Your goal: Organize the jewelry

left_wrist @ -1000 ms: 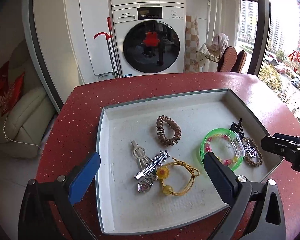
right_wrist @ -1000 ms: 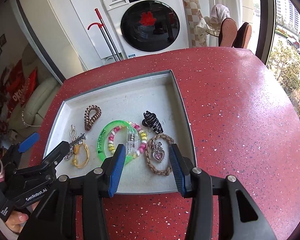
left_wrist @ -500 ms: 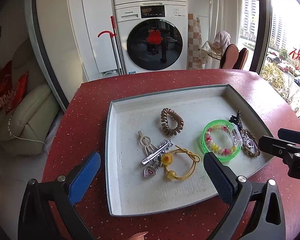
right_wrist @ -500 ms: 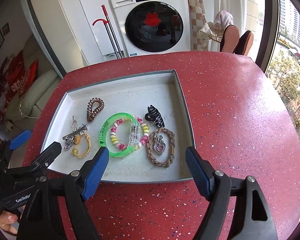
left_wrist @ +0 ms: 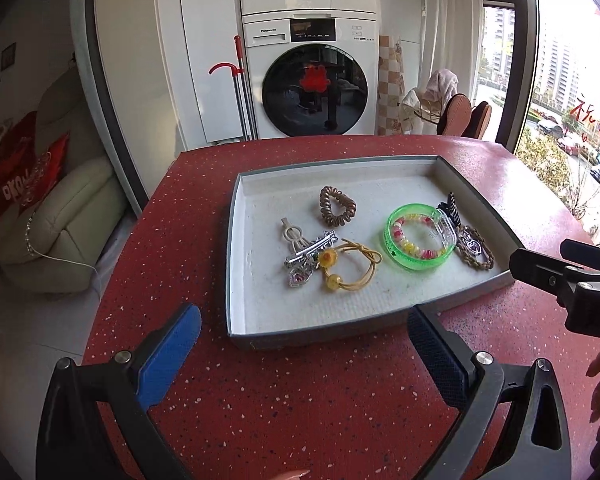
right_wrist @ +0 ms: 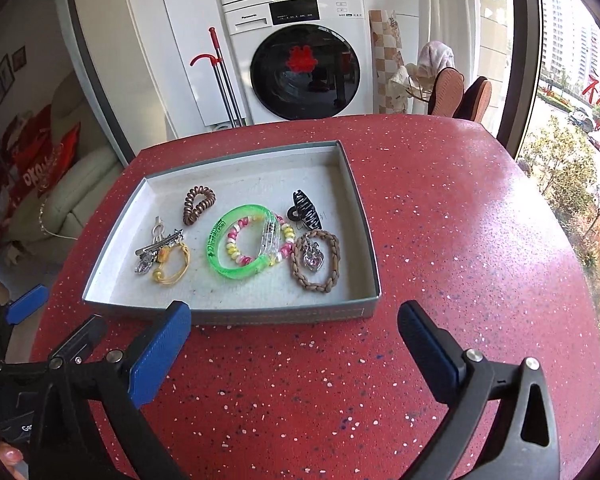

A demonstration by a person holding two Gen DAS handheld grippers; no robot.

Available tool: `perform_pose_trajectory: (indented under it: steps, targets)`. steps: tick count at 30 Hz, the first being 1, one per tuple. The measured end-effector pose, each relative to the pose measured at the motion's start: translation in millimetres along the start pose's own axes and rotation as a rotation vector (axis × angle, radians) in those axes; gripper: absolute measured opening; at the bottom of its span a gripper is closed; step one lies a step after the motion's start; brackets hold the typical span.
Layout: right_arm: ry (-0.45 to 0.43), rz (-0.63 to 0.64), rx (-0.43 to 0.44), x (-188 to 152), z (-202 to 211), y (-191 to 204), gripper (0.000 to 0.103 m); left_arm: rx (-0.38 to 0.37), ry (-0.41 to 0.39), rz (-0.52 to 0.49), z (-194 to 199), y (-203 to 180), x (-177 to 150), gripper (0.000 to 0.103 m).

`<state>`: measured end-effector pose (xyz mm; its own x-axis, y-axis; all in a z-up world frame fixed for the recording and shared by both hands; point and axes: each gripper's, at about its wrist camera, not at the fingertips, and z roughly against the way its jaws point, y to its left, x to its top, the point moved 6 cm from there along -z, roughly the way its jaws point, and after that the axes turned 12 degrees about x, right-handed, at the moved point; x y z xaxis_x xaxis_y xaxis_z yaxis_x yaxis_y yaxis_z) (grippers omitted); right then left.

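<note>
Sitting on the red speckled table (right_wrist: pixel 440 240), one shallow grey tray (right_wrist: pixel 352 184) holds all the jewelry: one brown coil hair tie (right_wrist: pixel 198 204) toward its far wall, one green bangle (right_wrist: pixel 242 246) at its middle with one beaded bracelet (right_wrist: pixel 236 246) inside it, one black claw clip (right_wrist: pixel 305 210) and one braided bracelet (right_wrist: pixel 315 260) with a heart pendant (right_wrist: pixel 314 258) by its right wall, and one yellow hair elastic (right_wrist: pixel 172 262) beside two metal clips (right_wrist: pixel 160 240) by its left wall. Both grippers hover over the table short of the tray's near wall, each empty: the left gripper (left_wrist: pixel 304 338) stands wide, and the right gripper (right_wrist: pixel 294 330) has just been opening to its widest with nothing between its jaws.
</note>
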<state>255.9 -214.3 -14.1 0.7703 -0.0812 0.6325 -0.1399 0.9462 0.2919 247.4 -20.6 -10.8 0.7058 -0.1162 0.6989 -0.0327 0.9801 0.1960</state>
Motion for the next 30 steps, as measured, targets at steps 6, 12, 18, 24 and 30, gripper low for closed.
perform_pose_trajectory:
  steps: [6, 12, 18, 24, 30]
  targets:
    - [-0.014, 0.008, -0.023, -22, 10, 0, 0.103, 0.013, 0.031, 0.032, 8, 7, -26, 0.103]
    - [-0.056, 0.031, -0.065, -41, 22, 1, 0.103, 0.041, 0.018, 0.063, 17, 16, -44, 0.103]
    - [-0.111, 0.058, -0.092, -53, 32, 7, 0.103, 0.077, -0.034, 0.098, 29, 21, -51, 0.103]
    - [-0.137, 0.073, -0.098, -57, 36, 14, 0.103, 0.086, -0.062, 0.113, 34, 21, -57, 0.103]
    - [-0.156, 0.075, -0.1, -55, 40, 16, 0.103, 0.09, -0.065, 0.125, 35, 25, -56, 0.103]
